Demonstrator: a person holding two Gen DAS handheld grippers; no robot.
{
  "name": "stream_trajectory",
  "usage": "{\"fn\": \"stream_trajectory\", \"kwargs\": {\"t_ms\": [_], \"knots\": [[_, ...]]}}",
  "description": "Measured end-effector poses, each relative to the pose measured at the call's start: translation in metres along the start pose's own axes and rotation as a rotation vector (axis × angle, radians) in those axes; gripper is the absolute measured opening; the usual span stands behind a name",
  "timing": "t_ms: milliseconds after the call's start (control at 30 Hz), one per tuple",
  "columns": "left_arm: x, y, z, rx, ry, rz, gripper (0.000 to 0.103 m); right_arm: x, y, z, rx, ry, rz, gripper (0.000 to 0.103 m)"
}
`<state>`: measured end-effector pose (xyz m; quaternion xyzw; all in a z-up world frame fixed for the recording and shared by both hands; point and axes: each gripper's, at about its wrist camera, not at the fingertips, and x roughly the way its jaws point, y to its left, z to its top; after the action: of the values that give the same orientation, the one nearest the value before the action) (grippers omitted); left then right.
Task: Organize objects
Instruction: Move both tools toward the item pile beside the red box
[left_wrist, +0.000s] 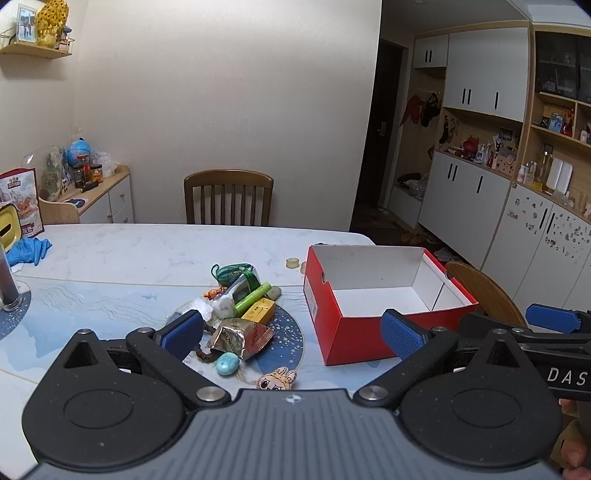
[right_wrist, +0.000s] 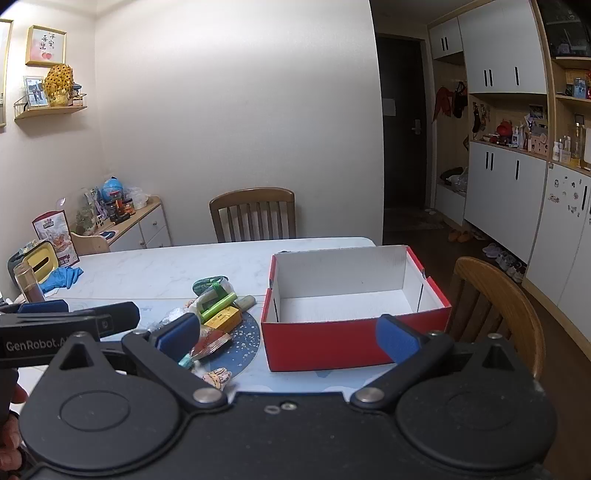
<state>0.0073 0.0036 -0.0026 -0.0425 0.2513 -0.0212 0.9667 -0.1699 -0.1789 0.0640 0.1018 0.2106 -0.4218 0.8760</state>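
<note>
Red shoebox: the red shoebox (left_wrist: 354, 325) sits open on the right part of my table (left_wrist: 129, 251), white inside, nothing in it that I can see.
Pile: a heap of small things lies just left of the box, apart from its wall.
Pile contents: I make out a green marker (left_wrist: 253, 297), a yellow carton (left_wrist: 258, 309), a crumpled foil wrapper (left_wrist: 240, 338), a turquoise stone (left_wrist: 227, 363) and a small bunny-face charm (left_wrist: 277, 379); a green woven pouch (left_wrist: 232, 272) lies at the far end of the heap.
Mat: the near things rest on a dark blue speckled placemat (left_wrist: 291, 332).
Left gripper: my left gripper (left_wrist: 293, 332) hangs over the near edge of the table, tipped downward, jaws spread wide, nothing between the blue pads; the wrapper and stone show in the gap beyond them.
Right gripper: my right gripper (right_wrist: 288, 338) hangs in front of the box, jaws spread just as wide, gripping nothing; the box's near wall fills the gap.
Side by side: each tool shows at the edge of the other's view, close beside it.
Far table: a blue glove (left_wrist: 27, 249) lies at the left end, well apart from the pile.
Chairs: one wooden chair (left_wrist: 229, 197) stands behind the table, another (right_wrist: 495, 314) to the right of the box.
</note>
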Motion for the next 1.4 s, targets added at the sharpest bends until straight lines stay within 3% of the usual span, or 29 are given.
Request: {"fn": "stream_trajectory", "kwargs": {"t_ms": [733, 1200, 1233, 1400], "knots": [[0.015, -0.003, 0.005, 0.014, -0.007, 0.005, 0.103, 0.015, 0.000, 0.010, 0.030, -0.013, -0.096, 0.101], [0.040, 0.025, 0.012, 0.000, 0.008, -0.021, 0.103, 0.043, 0.016, 0.013, -0.034, -0.006, -0.062, 0.101], [0.043, 0.029, 0.014, 0.000, 0.007, -0.026, 0.103, 0.047, 0.020, 0.015, 0.025, -0.024, -0.238, 0.101], [0.056, 0.043, 0.021, 0.018, 0.007, -0.036, 0.103, 0.062, 0.029, 0.023, 0.017, -0.015, -0.257, 0.101]]}}
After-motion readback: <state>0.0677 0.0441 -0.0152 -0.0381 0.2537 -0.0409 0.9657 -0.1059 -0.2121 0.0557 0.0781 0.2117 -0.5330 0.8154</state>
